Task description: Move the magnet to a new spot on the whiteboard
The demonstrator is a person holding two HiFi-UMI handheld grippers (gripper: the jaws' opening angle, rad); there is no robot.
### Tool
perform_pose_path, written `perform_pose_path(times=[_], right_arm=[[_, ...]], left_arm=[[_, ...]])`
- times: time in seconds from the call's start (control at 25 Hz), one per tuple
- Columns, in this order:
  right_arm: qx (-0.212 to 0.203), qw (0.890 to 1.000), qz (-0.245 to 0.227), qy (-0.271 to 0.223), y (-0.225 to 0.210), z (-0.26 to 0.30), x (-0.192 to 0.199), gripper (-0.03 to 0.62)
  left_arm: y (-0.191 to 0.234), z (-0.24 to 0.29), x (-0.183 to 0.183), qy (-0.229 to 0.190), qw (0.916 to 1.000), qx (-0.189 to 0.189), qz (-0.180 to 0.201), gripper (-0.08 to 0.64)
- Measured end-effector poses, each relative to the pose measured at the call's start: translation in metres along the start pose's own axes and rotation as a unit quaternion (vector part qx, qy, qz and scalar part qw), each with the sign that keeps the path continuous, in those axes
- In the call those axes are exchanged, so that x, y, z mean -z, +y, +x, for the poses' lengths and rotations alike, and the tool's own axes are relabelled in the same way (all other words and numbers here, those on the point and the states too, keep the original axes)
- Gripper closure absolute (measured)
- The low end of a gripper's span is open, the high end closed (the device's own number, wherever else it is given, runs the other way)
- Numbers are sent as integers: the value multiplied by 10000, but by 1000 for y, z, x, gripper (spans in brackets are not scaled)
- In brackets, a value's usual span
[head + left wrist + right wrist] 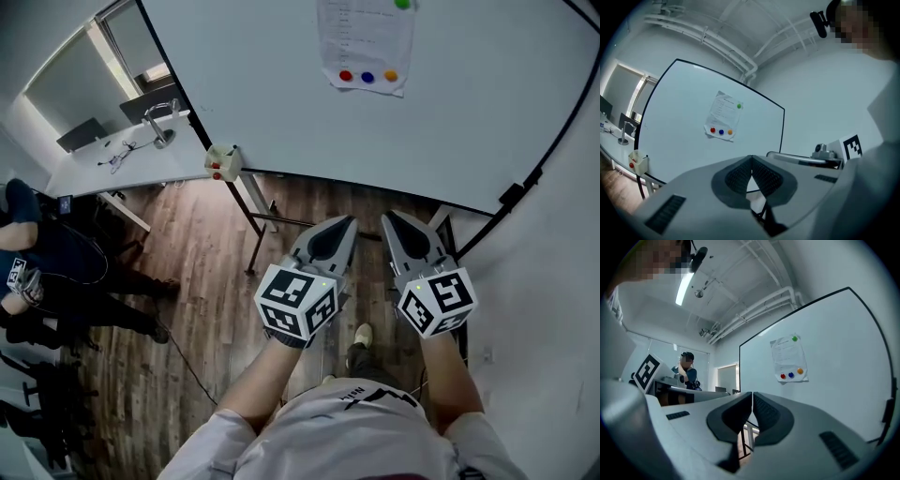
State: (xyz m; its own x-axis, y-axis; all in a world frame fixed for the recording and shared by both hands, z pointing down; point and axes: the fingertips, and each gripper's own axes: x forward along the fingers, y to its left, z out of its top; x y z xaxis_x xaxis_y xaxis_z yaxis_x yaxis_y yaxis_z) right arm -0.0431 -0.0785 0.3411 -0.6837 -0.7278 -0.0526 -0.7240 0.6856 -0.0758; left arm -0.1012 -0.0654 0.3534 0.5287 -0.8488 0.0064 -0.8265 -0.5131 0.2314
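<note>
A large whiteboard (281, 84) stands ahead of me on a black frame. A sheet of paper (366, 42) is pinned to it by a green magnet (402, 4) at its top and red (346, 75), blue (367, 77) and orange (390, 75) magnets along its bottom. The same sheet (723, 115) and magnets show small in both gripper views, the red magnet (783, 376) among them. My left gripper (347, 221) and right gripper (386, 217) are held side by side, level, well short of the board. Both are shut with nothing between the jaws.
A small white holder (223, 161) with red items hangs at the board's lower left edge. A white desk (122, 159) with a metal stand is at the left. A person (37, 253) stands at far left. A white wall (562, 281) rises on the right; wood floor below.
</note>
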Motion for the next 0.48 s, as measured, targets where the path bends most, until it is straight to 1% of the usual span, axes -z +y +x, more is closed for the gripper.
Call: perform_pose_path(times=[0.24,0.36,0.48], right_arm=[[-141,9998,96,-109,-60,59,-9,578],[-237,9997,34,-91,-83,83,-11,578],[-242,9996,-48,-114,-105,103,-14,578]], left_arm=[[36,73,-20,-59,9997,-214,114,548],[51,103,-25,-107,9993,-321,129,548],[65,123,-32,-193,9987,-454,135,548]])
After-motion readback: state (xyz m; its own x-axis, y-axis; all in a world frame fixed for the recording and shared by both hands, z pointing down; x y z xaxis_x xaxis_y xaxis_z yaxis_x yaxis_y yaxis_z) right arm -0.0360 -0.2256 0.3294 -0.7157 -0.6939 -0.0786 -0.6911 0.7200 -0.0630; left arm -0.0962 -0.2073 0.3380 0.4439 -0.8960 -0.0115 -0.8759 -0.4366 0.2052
